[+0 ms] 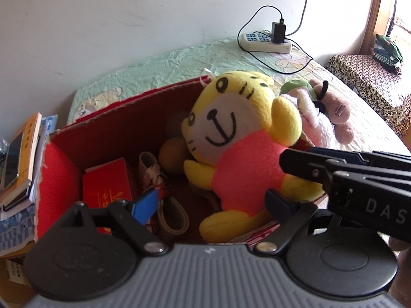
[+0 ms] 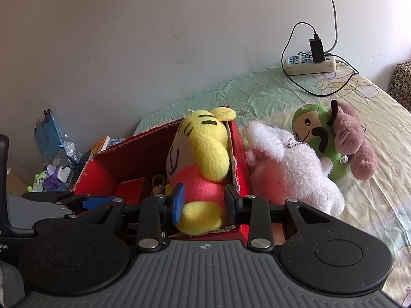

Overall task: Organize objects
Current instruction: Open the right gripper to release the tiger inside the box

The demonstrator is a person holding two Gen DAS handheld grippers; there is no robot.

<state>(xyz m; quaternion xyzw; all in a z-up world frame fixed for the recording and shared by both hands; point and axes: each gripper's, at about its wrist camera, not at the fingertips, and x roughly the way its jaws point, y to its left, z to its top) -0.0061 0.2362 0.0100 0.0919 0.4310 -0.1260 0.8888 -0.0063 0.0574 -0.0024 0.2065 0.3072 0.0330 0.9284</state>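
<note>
Right wrist view: yellow tiger plush (image 2: 203, 169) in red box (image 2: 239, 148), between the right gripper (image 2: 204, 202) fingers.
Jaws partly open, pads flanking the plush's lower body, firm contact unclear; left gripper (image 1: 213, 202) wide open, empty, angled down over the box; plush ahead-right of it.

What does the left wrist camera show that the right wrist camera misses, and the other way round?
Only the left wrist view looks down into the red box: a round brown ball, a strap and the yellow tiger toy's face. It also catches a book stack.

Only the right wrist view shows the white plush and green plush fully, plus blue clutter against the wall.

Both show the box, the tiger, a small red box inside, the brown plush and the power strip.
</note>
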